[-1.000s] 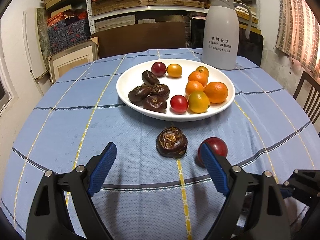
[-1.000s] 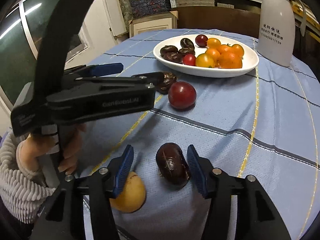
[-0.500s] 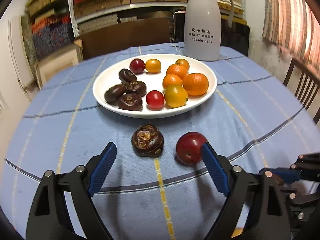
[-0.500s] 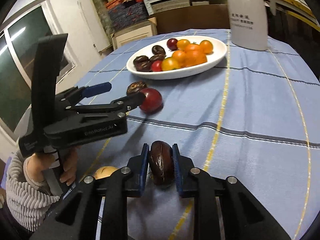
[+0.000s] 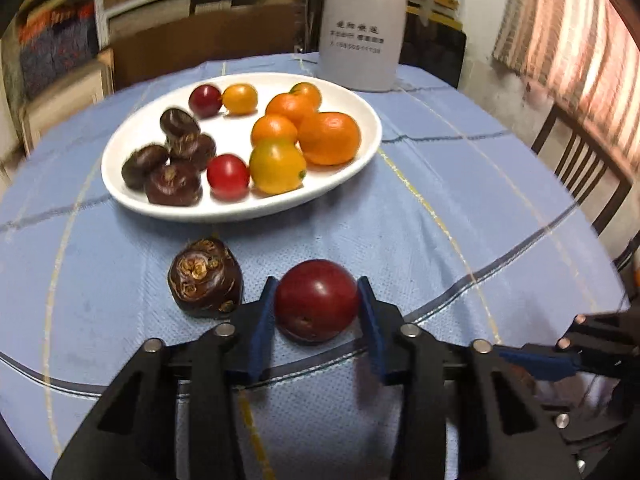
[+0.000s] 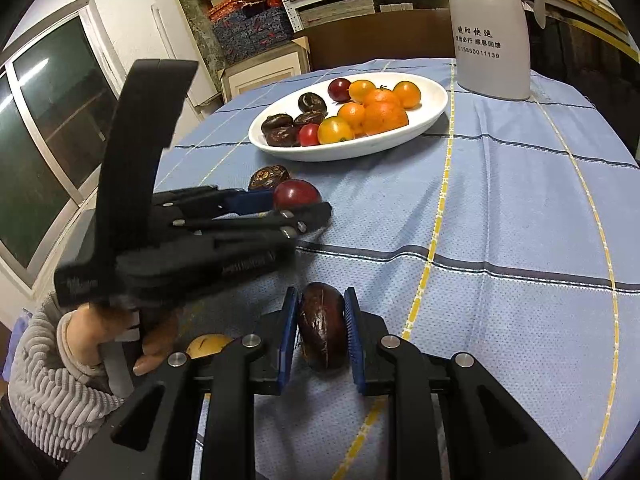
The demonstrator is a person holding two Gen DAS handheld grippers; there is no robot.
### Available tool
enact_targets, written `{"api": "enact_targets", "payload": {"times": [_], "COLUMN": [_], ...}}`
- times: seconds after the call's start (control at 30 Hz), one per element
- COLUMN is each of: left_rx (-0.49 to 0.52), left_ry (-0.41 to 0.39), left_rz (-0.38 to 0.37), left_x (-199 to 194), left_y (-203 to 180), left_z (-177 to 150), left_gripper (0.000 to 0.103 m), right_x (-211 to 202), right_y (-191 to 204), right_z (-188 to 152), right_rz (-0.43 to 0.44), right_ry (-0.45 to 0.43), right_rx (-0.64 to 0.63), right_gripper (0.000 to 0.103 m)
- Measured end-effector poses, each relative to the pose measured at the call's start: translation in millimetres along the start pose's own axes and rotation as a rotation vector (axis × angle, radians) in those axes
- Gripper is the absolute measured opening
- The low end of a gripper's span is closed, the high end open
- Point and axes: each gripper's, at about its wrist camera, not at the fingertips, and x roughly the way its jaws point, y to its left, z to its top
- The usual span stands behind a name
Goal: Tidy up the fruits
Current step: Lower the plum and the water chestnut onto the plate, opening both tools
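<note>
My left gripper (image 5: 316,316) is shut on a dark red plum (image 5: 316,300) on the blue tablecloth; the plum also shows in the right wrist view (image 6: 297,194). A brown water chestnut (image 5: 205,278) lies just left of it. My right gripper (image 6: 322,328) is shut on a dark brown chestnut (image 6: 323,326). A white plate (image 5: 352,98) behind holds oranges, small tomatoes and several chestnuts; it also shows in the right wrist view (image 6: 430,114). A yellow fruit (image 6: 208,345) lies left of my right gripper.
A white thermos jug (image 5: 362,28) stands behind the plate, also in the right wrist view (image 6: 492,32). A wooden chair (image 5: 580,168) stands at the table's right. Shelves with boxes (image 6: 256,28) line the back wall. A window (image 6: 44,128) is at the left.
My left gripper has moved right and forward and closed on the red plum. My right gripper closed on the dark chestnut half a second ago and still holds it.
</note>
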Motion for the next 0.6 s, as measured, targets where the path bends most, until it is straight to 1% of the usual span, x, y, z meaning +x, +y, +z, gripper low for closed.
{"api": "enact_targets", "payload": {"times": [0.07,0.13,0.23,0.3,0.33,0.43,0.5,0.6], "left_rx": [-0.027,-0.034,-0.058,-0.102,-0.117,-0.174,-0.202,-0.234], "left_ry": [-0.01,-0.036,-0.097,-0.145,-0.152,-0.163,-0.169,-0.155], "left_rz": [0.008,0.02,0.012,0.022,0.029,0.043,0.059,0.068], "left_x": [-1.6,-8.2,-28.6,-45.5,-49.5,-56.1,-54.6,-37.3], "left_y": [5.3,7.2,12.4,24.6,30.2,50.9,61.9,71.7], "left_z": [0.0,-0.2,2.4,11.8,17.6,42.1,56.5,83.0], "left_gripper": [0.038,0.038,0.038,0.038,0.038,0.038,0.038,0.038], "right_x": [0.2,0.0,-1.5,-2.1,-2.7,-13.5,-20.3,-14.1], "right_y": [-1.7,-4.0,-10.4,-17.9,-20.6,-25.6,-27.5,-29.3], "right_z": [0.4,0.9,2.4,8.2,13.5,44.9,75.3,114.8], "right_rz": [0.002,0.0,-0.009,-0.011,-0.018,-0.05,-0.065,-0.093], "right_ry": [0.0,-0.003,-0.016,-0.018,-0.02,-0.055,-0.092,-0.133], "right_rx": [0.007,0.017,0.045,0.078,0.085,0.085,0.087,0.087], "right_gripper": [0.024,0.024,0.023,0.023,0.023,0.023,0.023,0.023]}}
